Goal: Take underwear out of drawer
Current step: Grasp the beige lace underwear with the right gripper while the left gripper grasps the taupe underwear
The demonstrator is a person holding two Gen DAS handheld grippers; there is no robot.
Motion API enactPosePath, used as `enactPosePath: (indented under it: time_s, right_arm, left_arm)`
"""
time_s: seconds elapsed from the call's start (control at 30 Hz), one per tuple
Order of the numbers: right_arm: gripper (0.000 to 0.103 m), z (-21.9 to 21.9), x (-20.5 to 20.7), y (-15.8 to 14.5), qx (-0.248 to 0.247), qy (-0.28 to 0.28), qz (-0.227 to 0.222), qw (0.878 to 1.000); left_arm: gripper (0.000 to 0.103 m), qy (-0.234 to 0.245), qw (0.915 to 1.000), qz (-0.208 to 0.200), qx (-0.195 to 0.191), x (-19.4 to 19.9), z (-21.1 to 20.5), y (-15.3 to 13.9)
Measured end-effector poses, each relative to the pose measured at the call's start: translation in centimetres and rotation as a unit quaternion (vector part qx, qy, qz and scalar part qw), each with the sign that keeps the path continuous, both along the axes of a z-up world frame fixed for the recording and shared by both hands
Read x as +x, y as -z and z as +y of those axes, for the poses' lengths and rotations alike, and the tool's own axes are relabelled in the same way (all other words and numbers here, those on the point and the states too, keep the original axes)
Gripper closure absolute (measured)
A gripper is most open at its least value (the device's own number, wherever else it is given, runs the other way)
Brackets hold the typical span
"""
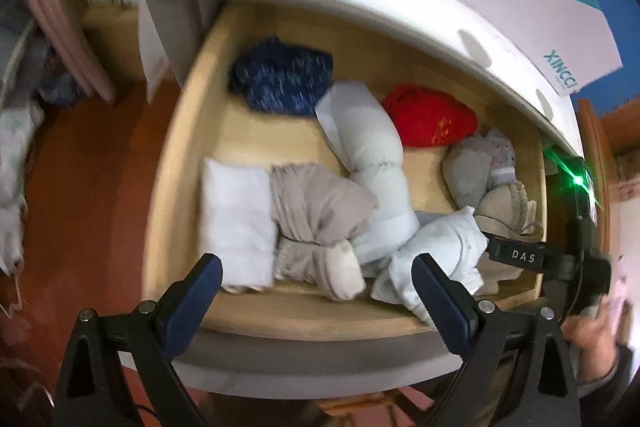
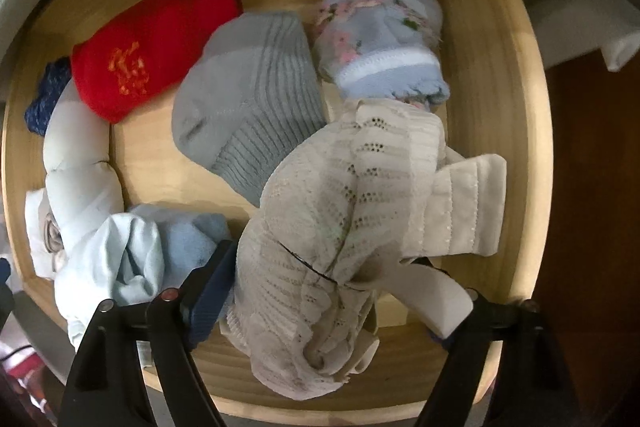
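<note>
Open wooden drawer (image 1: 188,163) holds rolled garments. Right tool (image 2: 324,287) grips cream lace underwear (image 2: 344,195) at the drawer's front right corner. Left tool (image 1: 316,283) hangs above the front edge, jaws apart, empty, over a beige roll (image 1: 316,211).

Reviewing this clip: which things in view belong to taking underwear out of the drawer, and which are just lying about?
Belongs to the job:
- open wooden drawer
- cream lace underwear, between the right gripper jaws
- left gripper, jaws open over the drawer's front

Just lying about:
- red sock bundle
- grey socks
- floral bundle
- navy bundle
</note>
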State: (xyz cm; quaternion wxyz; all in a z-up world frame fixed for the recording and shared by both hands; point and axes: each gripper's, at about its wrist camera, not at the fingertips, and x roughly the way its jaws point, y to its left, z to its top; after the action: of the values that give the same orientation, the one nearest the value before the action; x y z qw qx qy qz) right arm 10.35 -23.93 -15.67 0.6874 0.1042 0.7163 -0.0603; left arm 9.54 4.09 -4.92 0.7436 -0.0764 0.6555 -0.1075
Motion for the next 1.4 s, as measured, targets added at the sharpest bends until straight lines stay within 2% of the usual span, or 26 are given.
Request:
enactPosePath:
  time_s: [0.1, 0.33, 0.53, 0.6, 0.63, 0.67, 0.7, 0.77, 0.9, 1.07, 1.17, 1.4]
  right_arm:
    - [0.045, 1.1, -0.5, -0.3, 0.008, -0.002, -0.011, 1.000]
    - [0.047, 2.4, -1.6, -2.0, -0.006, -0.019, -0.054, 0.998]
    - [0.047, 3.2, -3.9, -5.0, 0.009, -0.023, -0.108, 0.994]
    - [0.047, 3.4, -4.9, -5.2, 0.016, -0.025, -0.121, 0.992]
    - [0.047, 3.4, -5.3, -5.1, 0.017, -0.027, -0.126, 0.991]
    - [0.047, 3.2, -5.7, -5.8, 0.016, -0.030, -0.131, 0.991]
    - [0.046, 3.4, -6.0, -5.5, 0.016, -0.032, -0.136, 0.990]
    - [0.046, 1.3, -7.0, -7.0, 0.026, -0.030, -0.135, 0.990]
    - [0.046, -0.6, -5.6, -6.8, 0.052, -0.020, -0.134, 0.989]
    - [0.045, -0.8, -5.5, -6.5, 0.064, -0.016, -0.133, 0.989]
    - [0.045, -0.8, -5.5, -6.5, 0.068, -0.016, -0.134, 0.989]
    - [0.045, -1.5, -5.7, -6.7, 0.075, -0.014, -0.132, 0.988]
  left_arm:
    - [0.005, -0.010, 0.9997, 0.022, 0.002, 0.3, -0.3, 0.7]
    - [0.007, -0.023, 0.9989, 0.040, 0.000, 0.5, -0.9, 1.8]
    - [0.029, -0.019, 0.9991, 0.037, -0.013, 1.2, -1.2, 1.7]
    - [0.036, -0.019, 0.9991, 0.036, -0.015, 1.5, -1.4, 1.8]
    - [0.050, -0.016, 0.9990, 0.037, -0.019, 1.5, -1.6, 1.9]
    - [0.060, -0.013, 0.9988, 0.041, -0.023, 1.7, -1.9, 2.1]
    - [0.060, -0.011, 0.9986, 0.046, -0.023, 1.7, -2.0, 2.3]
    - [0.060, -0.010, 0.9986, 0.049, -0.019, 1.7, -2.4, 2.7]
    - [0.060, -0.023, 0.9985, 0.049, 0.000, 2.1, -2.6, 3.3]
    - [0.060, -0.033, 0.9975, 0.062, 0.010, 2.6, -2.7, 4.6]
    - [0.060, -0.028, 0.9975, 0.057, 0.030, 2.8, -3.3, 5.0]
    - [0.055, -0.027, 0.9969, 0.056, 0.047, 3.3, -4.3, 5.6]
